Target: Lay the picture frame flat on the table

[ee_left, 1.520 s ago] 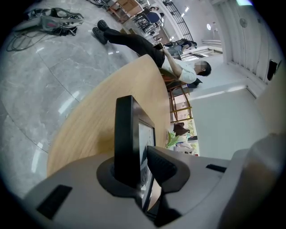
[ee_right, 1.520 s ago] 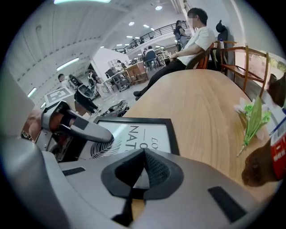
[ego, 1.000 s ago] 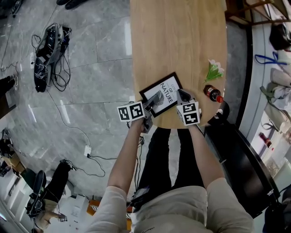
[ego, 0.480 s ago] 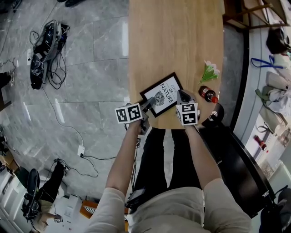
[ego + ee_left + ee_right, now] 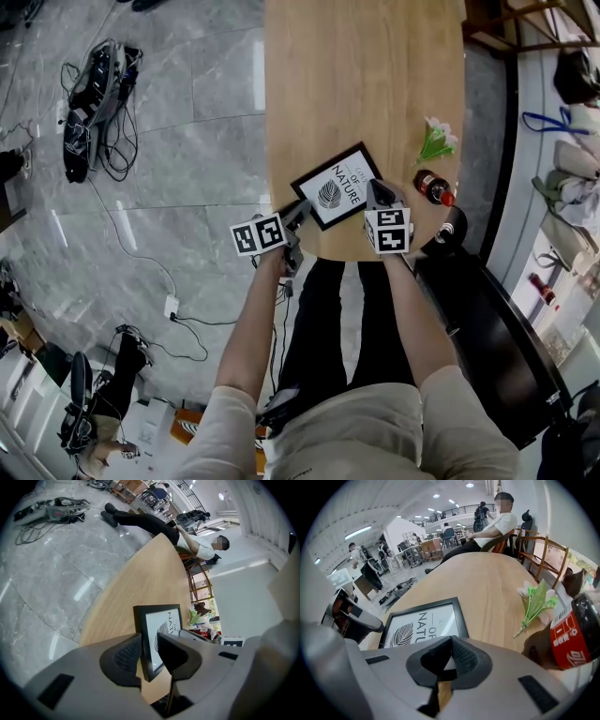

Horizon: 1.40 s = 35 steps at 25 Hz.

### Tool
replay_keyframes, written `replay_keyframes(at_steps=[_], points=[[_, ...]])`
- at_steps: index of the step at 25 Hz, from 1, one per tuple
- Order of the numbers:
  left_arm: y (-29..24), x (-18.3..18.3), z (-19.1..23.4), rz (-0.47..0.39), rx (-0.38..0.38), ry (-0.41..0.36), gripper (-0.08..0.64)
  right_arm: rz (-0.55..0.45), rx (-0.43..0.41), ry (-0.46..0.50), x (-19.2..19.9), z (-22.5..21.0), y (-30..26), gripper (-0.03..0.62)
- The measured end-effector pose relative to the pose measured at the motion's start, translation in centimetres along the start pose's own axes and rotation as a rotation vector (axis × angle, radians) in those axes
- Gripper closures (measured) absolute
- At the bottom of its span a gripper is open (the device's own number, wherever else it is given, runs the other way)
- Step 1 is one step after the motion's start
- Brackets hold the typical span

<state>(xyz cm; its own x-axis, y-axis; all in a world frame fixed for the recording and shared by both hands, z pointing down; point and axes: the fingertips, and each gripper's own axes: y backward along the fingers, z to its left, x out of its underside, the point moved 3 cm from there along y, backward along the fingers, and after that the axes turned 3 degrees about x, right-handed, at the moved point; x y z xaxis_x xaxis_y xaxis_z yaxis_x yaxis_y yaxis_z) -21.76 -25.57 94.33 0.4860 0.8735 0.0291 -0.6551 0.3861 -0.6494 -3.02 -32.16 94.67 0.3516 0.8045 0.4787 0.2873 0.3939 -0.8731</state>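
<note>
– At the near end of the wooden table [image 5: 366, 75], head view: report the position of the picture frame [image 5: 336, 186].
– The frame sits at the table's near end, print side up, and is turned at an angle to the table's edges. This view does not show whether it rests fully flat on the table. The left gripper [image 5: 298, 214] meets the frame on the side toward the table's left edge. The right gripper [image 5: 377, 192] meets it on the side toward the table's right edge. A cola bottle [image 5: 433, 186] lies at the table's right edge, with a flower sprig [image 5: 436, 141] just farther up the table.
– Left gripper view: report jaw state.
– The jaws are clamped on the frame's black border, one jaw on each face. The rest of the frame extends out from between them, over the table top.
– Right gripper view: report jaw state.
– The jaws are closed on the frame's near border. White print and black border show in the narrow slit between them. The frame lies low over the table with its lettering visible. The bottle and sprig sit toward the table's right edge. A seated person [image 5: 487, 524] is at the table's far end.
</note>
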Motion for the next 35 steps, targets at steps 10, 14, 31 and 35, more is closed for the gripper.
replay_keyframes(at_steps=[10,14,31,35], points=[[-0.2,0.3,-0.5,0.042,-0.125,-0.168,0.448,-0.003,-0.069,-0.097,0.3,1.1,0.7,0.558],[-0.7,0.7,-0.4,0.075,-0.170,-0.250,0.448,-0.031,-0.096,-0.120,0.6,1.7,1.2,0.558],[1.5,5.7,-6.4,-0.006,-0.157,-0.420,0.448,-0.162,-0.161,-0.212,3.5,2.5,9.1,0.558],[5.0,8.4,-10.7,-0.034,-0.151,-0.487,0.448,-0.175,-0.180,-0.180,4.1,3.8,15.1,0.558]])
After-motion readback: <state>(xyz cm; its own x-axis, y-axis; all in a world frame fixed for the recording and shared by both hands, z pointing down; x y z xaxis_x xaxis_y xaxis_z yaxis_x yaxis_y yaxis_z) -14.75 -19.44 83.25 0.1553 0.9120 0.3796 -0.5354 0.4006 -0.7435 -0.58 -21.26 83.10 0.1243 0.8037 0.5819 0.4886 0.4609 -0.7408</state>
